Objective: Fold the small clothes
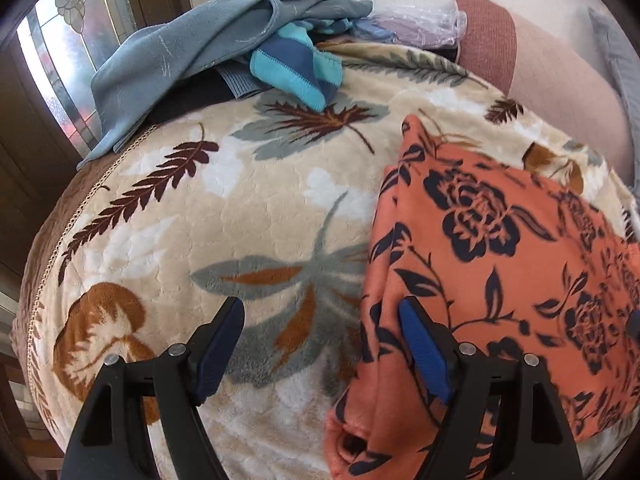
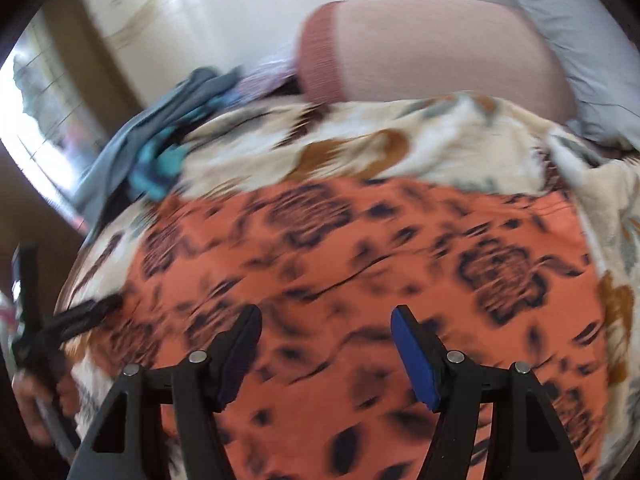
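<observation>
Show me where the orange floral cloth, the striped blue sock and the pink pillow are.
orange floral cloth point(image 1: 500, 264), left wrist view, on its flat middle.
striped blue sock point(image 1: 298, 68), left wrist view, on its striped middle.
pink pillow point(image 2: 432, 48), right wrist view, on its smooth front face.

We see our left gripper point(image 1: 322, 318) & right gripper point(image 2: 326, 326): black plastic arms w/ triangular cutouts, silver pivot screws, blue pads on the fingers point(image 2: 414, 354).

Orange garment point(image 1: 500, 264) with dark navy roses; beige blanket point(image 1: 240, 208) with brown and grey leaves.
</observation>
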`<state>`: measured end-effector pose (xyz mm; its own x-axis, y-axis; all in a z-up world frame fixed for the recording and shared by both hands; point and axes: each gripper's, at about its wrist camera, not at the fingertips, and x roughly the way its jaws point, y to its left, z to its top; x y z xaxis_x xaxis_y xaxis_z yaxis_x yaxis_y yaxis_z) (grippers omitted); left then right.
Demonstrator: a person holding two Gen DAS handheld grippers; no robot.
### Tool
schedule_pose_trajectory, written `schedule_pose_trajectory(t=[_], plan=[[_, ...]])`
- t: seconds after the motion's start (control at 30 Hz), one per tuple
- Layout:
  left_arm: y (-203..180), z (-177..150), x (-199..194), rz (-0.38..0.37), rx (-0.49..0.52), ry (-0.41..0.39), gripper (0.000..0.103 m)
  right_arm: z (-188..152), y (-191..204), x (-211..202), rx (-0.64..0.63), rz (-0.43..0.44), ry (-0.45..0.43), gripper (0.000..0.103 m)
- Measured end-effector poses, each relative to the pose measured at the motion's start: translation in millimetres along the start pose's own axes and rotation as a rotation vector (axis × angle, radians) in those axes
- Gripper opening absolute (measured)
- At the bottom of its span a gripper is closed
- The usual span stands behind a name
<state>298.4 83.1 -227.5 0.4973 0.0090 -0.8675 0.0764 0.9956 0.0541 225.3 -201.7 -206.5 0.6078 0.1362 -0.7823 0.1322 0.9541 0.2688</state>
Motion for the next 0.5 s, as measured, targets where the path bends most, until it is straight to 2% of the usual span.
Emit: schedule_pose_trajectory(t=[0.07, 0.1, 0.13, 0.17, 0.23, 0.3, 0.4, 0.5], plan=[[-2.4, -3.3, -0.2, 0.027, 0.019, -0.011, 0.081, -29.6, 21.9, 22.5, -0.062, 0.004, 0.119, 0.068], [-2.3, -4.8, -1.8, 0.032, 0.019, -0.014, 0.081, -43.6, 29.4, 32.0, -0.118, -0.046, 0.149, 0.067], [-0.3, -7.4, -4.6, 0.029, 0.010, -0.019, 0.081, -55.8, 38.8, 25.5, -0.204, -0.094, 0.072, 0.067], [3.1, -11.6, -8.2, 0.017, -0.007, -0.023, 0.081, -62.0, 42.3, 19.0, -0.233, -0.114, 0.054, 0.067], [12.9, -22.8, -16.1, -0.023, -0.058, -0.014, 0.081, -64.4, 31.4, 5.1, -0.155, -0.081, 0.093, 0.065], [26.1, -33.3, -27.9, -0.070, -0.132, -0.023, 0.081, -68.3, 18.3, -12.0, -0.105, -0.077, 0.094, 0.065], [37.9, -52.5, -49.9, -0.053, -0.170, -0.079, 0.081, -84.5, 2.6, -43.4, -0.041, -0.057, 0.013, 0.065], [52.6, -76.2, -62.0, -0.096, -0.249, -0.066, 0.081, -96.2, -16.9, -67.4, 0.051, -0.009, -0.085, 0.067]])
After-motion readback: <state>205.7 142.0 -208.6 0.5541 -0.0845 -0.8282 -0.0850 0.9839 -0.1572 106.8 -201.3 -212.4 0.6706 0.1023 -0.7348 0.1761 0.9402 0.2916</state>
